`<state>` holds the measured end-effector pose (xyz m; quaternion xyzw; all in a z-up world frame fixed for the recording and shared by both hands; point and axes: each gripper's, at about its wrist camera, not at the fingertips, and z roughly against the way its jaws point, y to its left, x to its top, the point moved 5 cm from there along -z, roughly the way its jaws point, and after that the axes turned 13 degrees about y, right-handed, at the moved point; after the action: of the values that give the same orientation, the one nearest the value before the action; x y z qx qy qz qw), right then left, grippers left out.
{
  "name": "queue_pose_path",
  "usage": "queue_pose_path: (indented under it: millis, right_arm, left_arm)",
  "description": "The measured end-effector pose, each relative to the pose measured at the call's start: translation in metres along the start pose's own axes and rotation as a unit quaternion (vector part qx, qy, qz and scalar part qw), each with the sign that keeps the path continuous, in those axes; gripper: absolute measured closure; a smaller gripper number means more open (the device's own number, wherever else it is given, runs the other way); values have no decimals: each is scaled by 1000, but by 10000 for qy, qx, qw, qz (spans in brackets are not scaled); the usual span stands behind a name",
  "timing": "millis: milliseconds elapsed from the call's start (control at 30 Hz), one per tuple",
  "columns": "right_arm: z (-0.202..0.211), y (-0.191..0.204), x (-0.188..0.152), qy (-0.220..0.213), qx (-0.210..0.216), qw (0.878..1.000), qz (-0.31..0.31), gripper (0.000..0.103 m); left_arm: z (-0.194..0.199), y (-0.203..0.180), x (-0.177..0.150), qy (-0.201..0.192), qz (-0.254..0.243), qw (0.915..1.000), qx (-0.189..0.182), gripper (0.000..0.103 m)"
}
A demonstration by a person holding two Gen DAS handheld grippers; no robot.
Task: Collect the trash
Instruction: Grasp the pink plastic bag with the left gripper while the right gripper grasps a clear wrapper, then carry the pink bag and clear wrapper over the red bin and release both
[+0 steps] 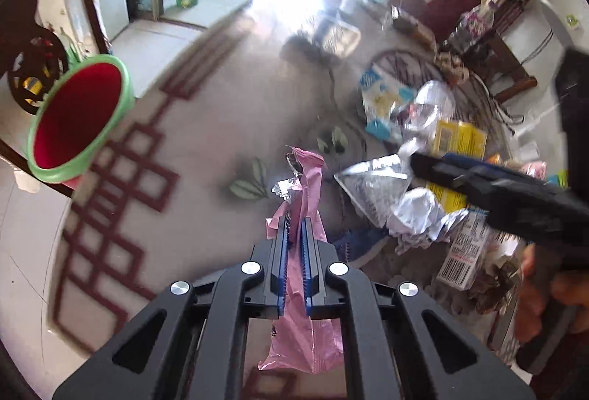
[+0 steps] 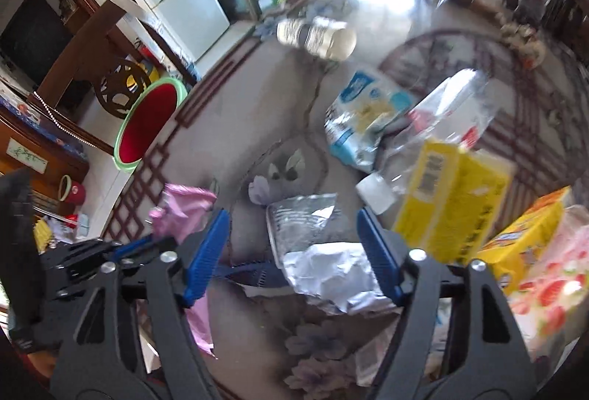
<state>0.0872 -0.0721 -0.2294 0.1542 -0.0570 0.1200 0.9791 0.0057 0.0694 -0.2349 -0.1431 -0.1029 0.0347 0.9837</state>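
Left gripper (image 1: 294, 234) is clamped on a pink wrapper (image 1: 305, 179) above the patterned rug (image 1: 206, 127). Right gripper (image 2: 294, 234) stands parted astride a crumpled foil wrapper (image 2: 331, 274), pads not touching it. The pink wrapper's lower end is hidden behind the linkage. Yellow box (image 2: 452, 201), clear plastic bottle (image 2: 434, 127) and blue-white pouch (image 2: 364, 116) crowd the right side; red bin (image 1: 77, 120) stands well apart.

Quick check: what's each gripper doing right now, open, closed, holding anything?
Left gripper: closed on the pink wrapper.
Right gripper: open, straddling the crumpled silver foil wrapper, pads not pressing on it.
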Motion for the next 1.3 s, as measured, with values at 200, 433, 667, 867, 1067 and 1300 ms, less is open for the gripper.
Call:
queue_pose_path:
  millis: [200,433,667,867,1067,1300]
  right_arm:
    - [-34,5,4,453,147,9988,-80,71]
    - [-28,6,6,378,614,9971,-227,99]
    - [10,18,17,-117,683,9967,-417,101]
    - [37,53,45,-494,591,9961,-429,102]
    - [33,105,83,-661,695,9953,-164,102]
    - [3,189,143,-575,1153,9906,452,102]
  left_arm:
    - [33,7,6,-418,29,9987,281,99]
    - [52,27,11,-587,303,9972,343,99]
    - [69,58,36,-769,162,9961,398,99]
    - [89,104,77,-973,153,9942,430,99]
    - [100,164,117,-1077,286,9916,659,98]
    - [101,233,152,-1161,554,9865,1018,98]
